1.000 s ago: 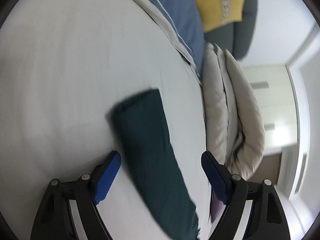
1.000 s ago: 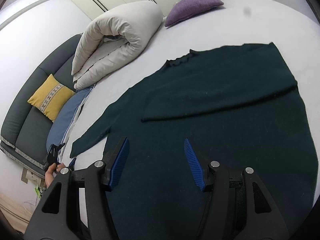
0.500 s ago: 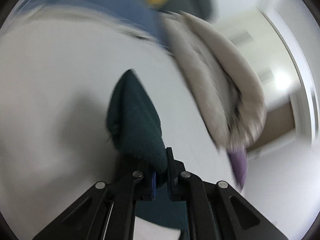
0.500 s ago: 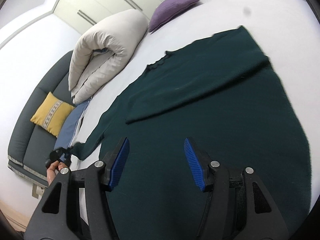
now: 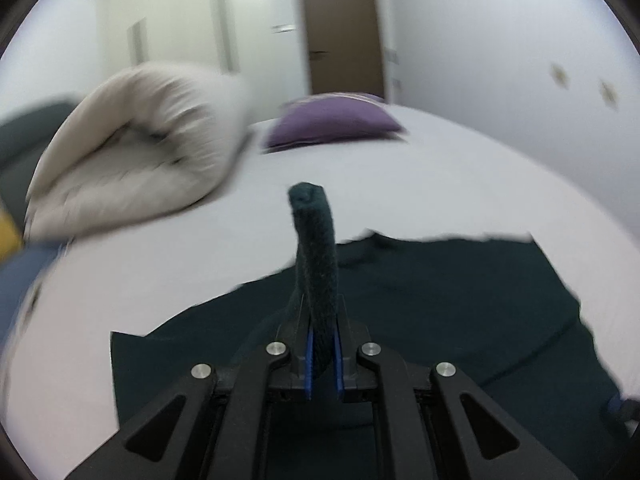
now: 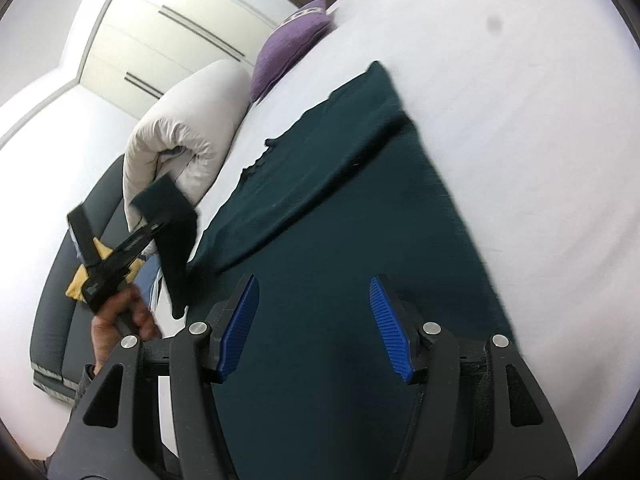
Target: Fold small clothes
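Observation:
A dark green sweater (image 6: 360, 216) lies spread on the white bed (image 6: 520, 92), one sleeve folded across its body. It also shows in the left wrist view (image 5: 440, 304). My left gripper (image 5: 322, 354) is shut on the sweater's other sleeve (image 5: 314, 248), which sticks up between the pads. In the right wrist view the left gripper (image 6: 160, 226) holds that sleeve (image 6: 172, 224) lifted off the bed at the left. My right gripper (image 6: 314, 328) is open and empty, hovering over the sweater's lower body.
A rolled beige duvet (image 5: 132, 152) and a purple pillow (image 5: 332, 120) lie at the bed's far side. A grey sofa (image 6: 80, 280) with a yellow cushion (image 6: 82, 280) stands left of the bed. Wardrobes (image 6: 180, 28) and a brown door (image 5: 340, 28) stand behind.
My left gripper closed on the sleeve end, lifted it off the bed and swung round toward the sweater's body. My right gripper stayed open and moved lower over the sweater.

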